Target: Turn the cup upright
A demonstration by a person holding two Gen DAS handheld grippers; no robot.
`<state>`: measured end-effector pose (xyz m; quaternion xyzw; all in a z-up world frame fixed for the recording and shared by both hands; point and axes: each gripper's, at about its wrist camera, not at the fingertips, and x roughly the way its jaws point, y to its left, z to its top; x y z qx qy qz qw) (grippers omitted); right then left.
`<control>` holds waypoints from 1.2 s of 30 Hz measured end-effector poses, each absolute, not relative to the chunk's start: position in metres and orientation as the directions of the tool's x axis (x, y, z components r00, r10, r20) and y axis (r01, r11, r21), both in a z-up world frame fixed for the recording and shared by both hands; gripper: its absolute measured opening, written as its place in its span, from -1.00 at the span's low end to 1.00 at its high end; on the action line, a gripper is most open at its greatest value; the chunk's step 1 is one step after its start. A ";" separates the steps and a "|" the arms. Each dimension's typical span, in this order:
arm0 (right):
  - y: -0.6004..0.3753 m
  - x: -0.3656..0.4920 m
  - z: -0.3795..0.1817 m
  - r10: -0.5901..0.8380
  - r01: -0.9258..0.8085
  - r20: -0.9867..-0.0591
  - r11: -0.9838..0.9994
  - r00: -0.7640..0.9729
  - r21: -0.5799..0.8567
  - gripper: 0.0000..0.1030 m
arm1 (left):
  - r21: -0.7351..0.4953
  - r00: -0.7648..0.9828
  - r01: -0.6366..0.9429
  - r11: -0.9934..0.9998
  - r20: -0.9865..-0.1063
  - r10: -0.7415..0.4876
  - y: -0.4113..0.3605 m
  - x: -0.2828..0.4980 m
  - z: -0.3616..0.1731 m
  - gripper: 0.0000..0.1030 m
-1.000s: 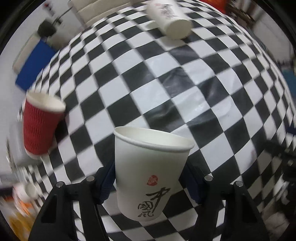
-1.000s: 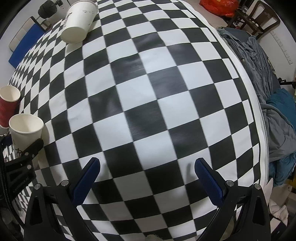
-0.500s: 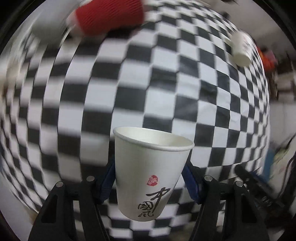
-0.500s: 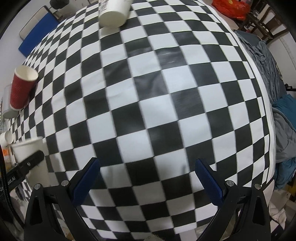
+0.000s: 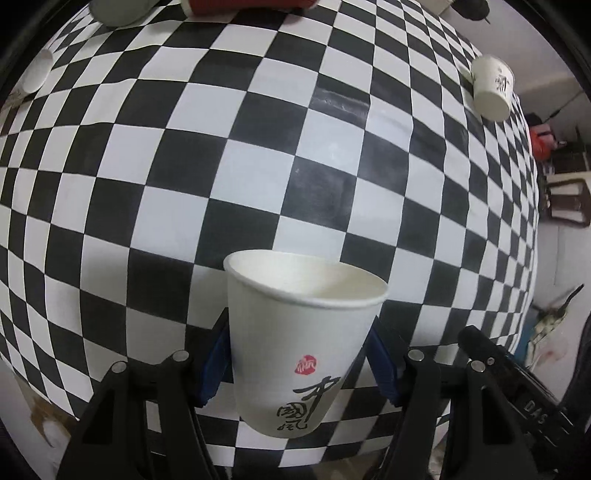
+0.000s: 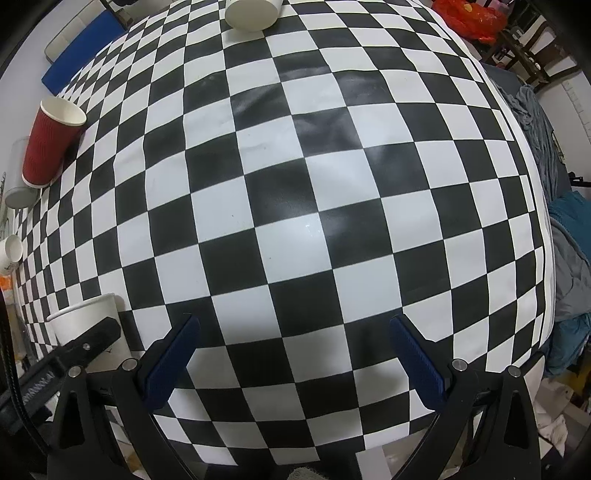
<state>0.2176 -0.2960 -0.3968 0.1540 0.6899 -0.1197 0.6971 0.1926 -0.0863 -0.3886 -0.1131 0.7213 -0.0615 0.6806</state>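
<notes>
My left gripper [image 5: 297, 363] is shut on a white paper cup [image 5: 295, 347] with black brush lettering and a red seal. The cup's mouth faces up and it hangs over the near part of the checkered table [image 5: 258, 166]. The same cup [image 6: 88, 328] and the left gripper show at the lower left of the right wrist view. My right gripper [image 6: 295, 354] is open and empty above the table's near edge. Another white cup [image 5: 493, 88] lies on its side at the far right; in the right wrist view it [image 6: 253, 13] lies at the top.
A red ribbed cup [image 6: 50, 142] stands at the left edge, seen at the top of the left view [image 5: 251, 5]. A grey cup [image 6: 18, 184] and a small white cup [image 6: 13, 249] sit nearby. Grey and blue cloth [image 6: 565, 221] hangs off the right.
My left gripper has swung round with the cup, so the red cup moved from the left to the top of its view. The right gripper pulled back slightly and stayed open.
</notes>
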 end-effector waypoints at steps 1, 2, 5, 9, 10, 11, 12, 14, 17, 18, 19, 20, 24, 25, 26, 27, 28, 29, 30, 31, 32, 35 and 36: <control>-0.294 0.218 -0.397 0.044 0.382 -0.999 0.923 0.020 0.049 1.00 | -0.240 -0.046 -0.072 0.968 -0.969 -0.244 -0.089 0.193 -0.389 0.26; -0.308 0.208 -0.400 0.045 0.382 -0.999 0.923 0.024 0.051 1.00 | -0.235 -0.049 -0.066 0.970 -0.970 -0.238 -0.092 0.195 -0.389 0.27; -0.303 0.204 -0.403 0.058 0.388 -0.998 0.919 0.028 0.065 1.00 | -0.228 -0.050 -0.052 0.972 -0.972 -0.231 -0.098 0.194 -0.389 0.29; -0.318 0.186 -0.410 0.097 0.386 -0.995 0.917 0.032 0.102 1.00 | -0.202 -0.038 -0.016 0.979 -0.978 -0.203 -0.117 0.199 -0.388 0.72; -0.319 0.185 -0.409 0.105 0.384 -0.994 0.917 0.038 0.112 1.00 | -0.201 -0.026 -0.012 0.979 -0.979 -0.202 -0.123 0.202 -0.387 0.75; -0.319 0.183 -0.408 0.110 0.384 -0.993 0.916 0.042 0.117 1.00 | -0.204 -0.011 -0.012 0.979 -0.979 -0.205 -0.122 0.203 -0.382 0.75; -0.320 0.183 -0.407 0.114 0.385 -0.992 0.915 0.046 0.123 1.00 | -0.207 -0.002 -0.013 0.978 -0.978 -0.207 -0.126 0.205 -0.380 0.76; -0.327 0.175 -0.400 0.133 0.388 -0.989 0.910 0.062 0.147 1.00 | -0.214 0.011 -0.016 0.977 -0.977 -0.214 -0.128 0.208 -0.373 0.76; -0.321 0.169 -0.387 0.136 0.387 -0.988 0.909 0.079 0.156 1.00 | -0.227 0.052 -0.011 0.974 -0.973 -0.226 -0.127 0.211 -0.355 0.76; -0.321 0.169 -0.384 0.142 0.386 -0.987 0.908 0.082 0.163 1.00 | -0.225 0.073 -0.007 0.974 -0.972 -0.224 -0.125 0.212 -0.347 0.76; -0.319 0.167 -0.380 0.150 0.385 -0.985 0.907 0.086 0.172 1.00 | -0.225 0.094 -0.003 0.974 -0.970 -0.224 -0.123 0.213 -0.340 0.76; -0.322 0.166 -0.375 0.161 0.382 -0.983 0.906 0.089 0.183 1.00 | -0.229 0.120 0.000 0.973 -0.966 -0.228 -0.118 0.213 -0.332 0.76; -0.317 0.160 -0.353 0.199 0.367 -0.976 0.904 0.093 0.219 1.00 | -0.181 0.219 0.023 0.983 -0.959 -0.181 -0.093 0.206 -0.311 0.76; -0.312 0.159 -0.347 0.213 0.358 -0.973 0.905 0.091 0.231 1.00 | -0.159 0.243 0.034 0.987 -0.956 -0.162 -0.079 0.199 -0.304 0.77; -0.314 0.157 -0.343 0.221 0.351 -0.971 0.905 0.090 0.238 1.00 | -0.126 0.265 0.045 0.991 -0.955 -0.134 -0.070 0.194 -0.299 0.77; -0.310 0.156 -0.336 0.235 0.339 -0.968 0.906 0.090 0.252 1.00 | -0.092 0.277 0.052 0.994 -0.955 -0.102 -0.053 0.186 -0.295 0.77; -0.304 0.155 -0.332 0.248 0.327 -0.965 0.908 0.087 0.262 1.00 | -0.058 0.283 0.050 0.997 -0.956 -0.070 -0.043 0.180 -0.295 0.78; -0.297 0.155 -0.327 0.260 0.308 -0.962 0.912 0.078 0.271 1.00 | -0.042 0.286 0.046 0.998 -0.957 -0.053 -0.036 0.177 -0.296 0.79; -0.288 0.156 -0.325 0.269 0.291 -0.961 0.916 0.071 0.277 1.00 | -0.023 0.284 0.041 0.999 -0.958 -0.034 -0.027 0.174 -0.299 0.79; -0.278 0.162 -0.328 0.272 0.281 -0.960 0.918 0.065 0.280 1.00 | -0.006 0.277 0.032 0.999 -0.961 -0.015 -0.016 0.169 -0.302 0.79; -0.269 0.165 -0.329 0.280 0.265 -0.958 0.921 0.054 0.284 1.00 | 0.009 0.264 0.019 1.000 -0.965 0.003 -0.008 0.166 -0.309 0.79; -0.240 0.174 -0.339 0.309 0.233 -0.951 0.924 0.018 0.305 0.99 | 0.034 0.217 -0.029 0.999 -0.975 0.039 0.013 0.162 -0.329 0.79; -0.233 0.178 -0.343 0.325 0.229 -0.946 0.920 0.005 0.317 0.98 | 0.042 0.203 -0.048 0.998 -0.978 0.051 0.019 0.161 -0.336 0.79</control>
